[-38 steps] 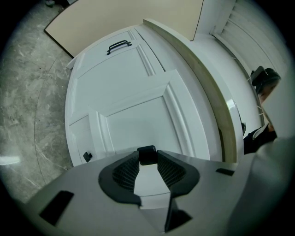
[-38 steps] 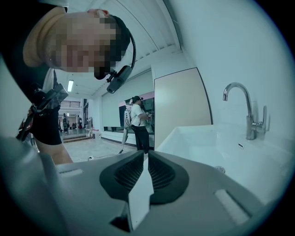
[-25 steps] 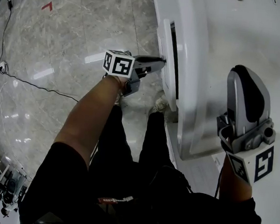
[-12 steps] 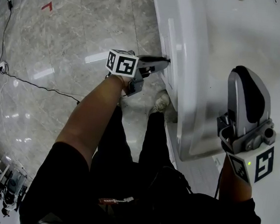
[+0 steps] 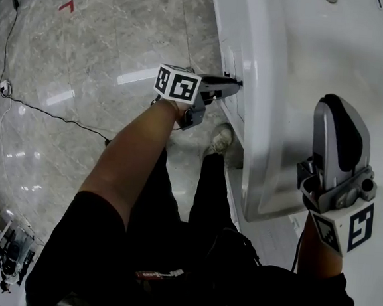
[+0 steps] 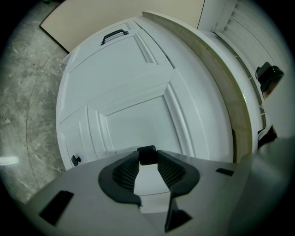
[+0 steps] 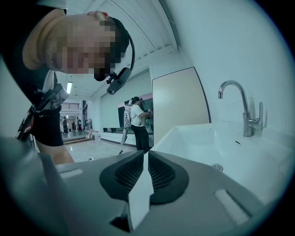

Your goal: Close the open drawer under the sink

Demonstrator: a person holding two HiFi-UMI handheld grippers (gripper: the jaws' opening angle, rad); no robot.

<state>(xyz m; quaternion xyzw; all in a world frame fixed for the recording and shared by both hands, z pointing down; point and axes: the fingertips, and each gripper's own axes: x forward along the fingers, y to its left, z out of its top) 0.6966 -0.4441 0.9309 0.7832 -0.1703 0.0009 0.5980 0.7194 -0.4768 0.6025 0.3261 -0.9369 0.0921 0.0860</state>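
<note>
The drawer [image 6: 138,124] lies straight ahead of the left gripper [image 5: 232,83], whose tips meet the white cabinet [image 5: 246,140] front below the sink [image 5: 320,54]. In the left gripper view the jaws are drawn in on a small black knob [image 6: 147,155], which sits pinched between the two ribbed pads at their very tips, with the white panel of the drawer front filling the view just beyond. The gripper's long axis points squarely into that panel, so any remaining push would run along the jaws' own line, inward toward the cabinet, with no sideways component needed. From the head view the drawer front looks flush or very nearly flush with the cabinet face; no dark gap shows beside it, so the task seems close to finished, though a last sliver of travel cannot be ruled out. The right gripper [image 5: 338,152] is well apart from the drawer, held up over the sink with its jaws pressed together on nothing and aimed toward the faucet [image 7: 242,106]. The left hand is plainly the nearer and the one placed to finish.
</note>
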